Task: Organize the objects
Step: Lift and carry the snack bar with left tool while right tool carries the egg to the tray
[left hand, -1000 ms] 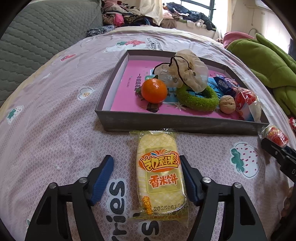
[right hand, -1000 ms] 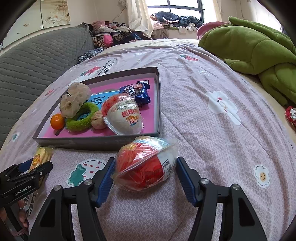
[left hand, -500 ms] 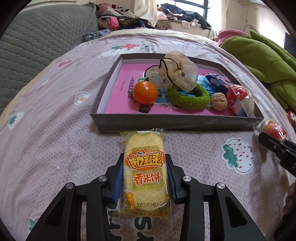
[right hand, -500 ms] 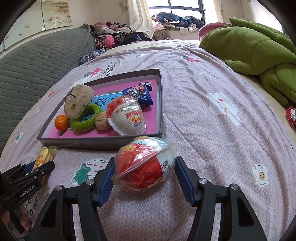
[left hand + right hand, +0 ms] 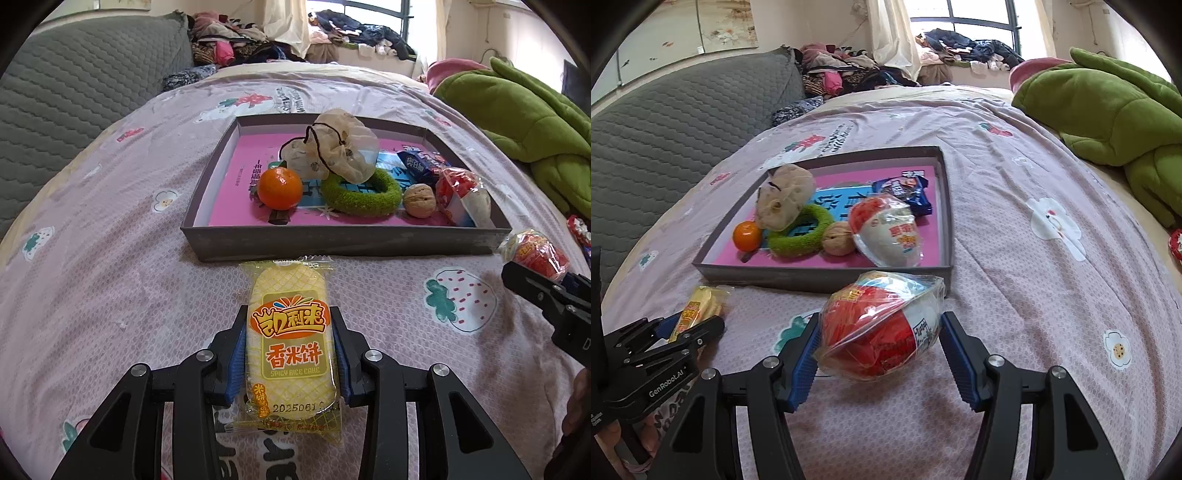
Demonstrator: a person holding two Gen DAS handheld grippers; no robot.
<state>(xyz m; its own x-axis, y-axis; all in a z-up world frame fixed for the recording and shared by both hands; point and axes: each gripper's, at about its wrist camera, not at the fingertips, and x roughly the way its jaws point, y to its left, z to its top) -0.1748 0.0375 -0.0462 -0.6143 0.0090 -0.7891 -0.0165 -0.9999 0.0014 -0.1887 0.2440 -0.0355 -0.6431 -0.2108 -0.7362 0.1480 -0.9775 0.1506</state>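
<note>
Since the shallow grey cardboard box with the pink floor (image 5: 343, 242) already holds an orange tangerine (image 5: 279, 187), a fuzzy green ring (image 5: 360, 192), a walnut (image 5: 417, 200), a crumpled beige scrunchie (image 5: 341, 147), a blue snack packet (image 5: 417, 166) and a red-and-white wrapped bun (image 5: 886, 234), we judge the sorting well along, with two items left on the pink printed bedsheet (image 5: 1015, 258). Our left gripper (image 5: 291, 356) has its blue pads pressed against both long sides of the flat yellow rice-cake packet (image 5: 291, 339), which lies just before the box's near wall. Our right gripper (image 5: 881, 360) stands spread around the bulging red-and-white plastic-wrapped bun (image 5: 882, 325) near the box's right corner; the left pad seems to touch the wrapper, the right stands apart.
</note>
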